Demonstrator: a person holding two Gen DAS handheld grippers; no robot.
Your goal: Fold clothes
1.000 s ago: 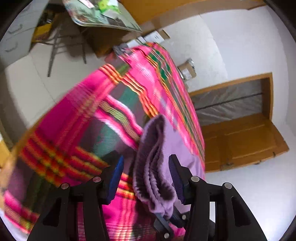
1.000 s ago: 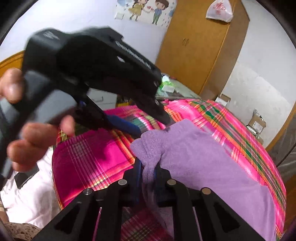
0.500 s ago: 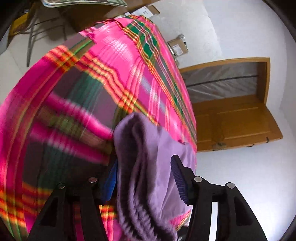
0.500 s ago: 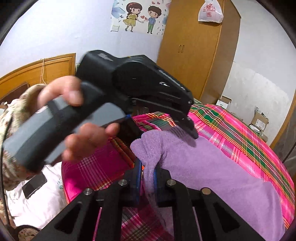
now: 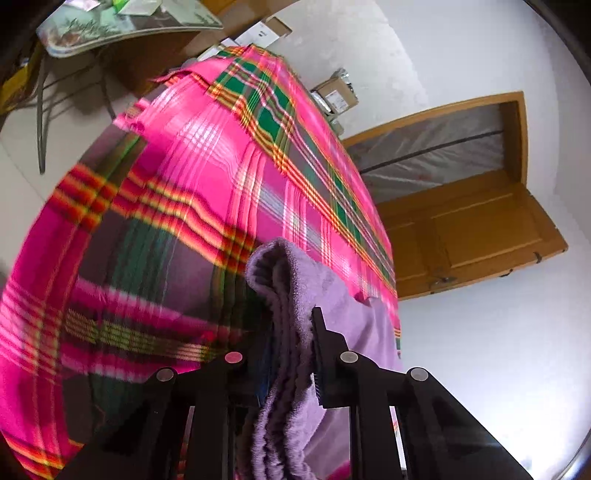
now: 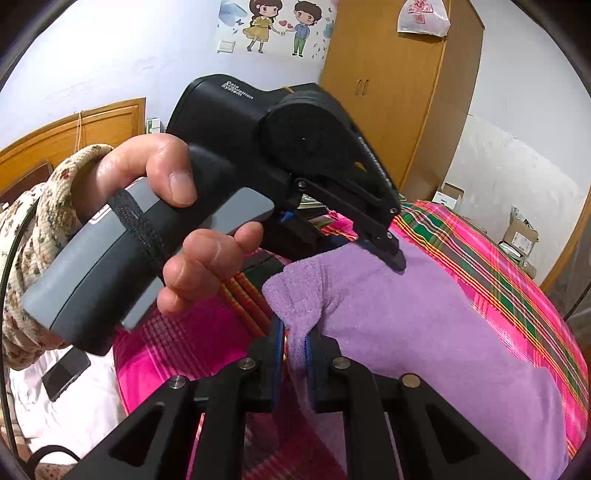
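Pink plaid bedspread [image 6: 480, 236] on a bed, wardrobe behind | purple towel [image 6: 424, 325] lies on it, near edge lifted | right gripper [image 6: 293, 354] clamped on one corner | left gripper [image 5: 291, 354] closing, bunched towel edge between its jaws | fold barely begun; carrying edge over remains.

- White walls [image 6: 110, 55] carried a cartoon couple sticker [image 6: 277, 27].
- A tall wooden wardrobe [image 6: 399, 92] stood beside the bed's pink plaid cover [image 5: 207, 177].
- Cardboard boxes [image 5: 334, 98] sat near a wooden door [image 5: 469, 229].
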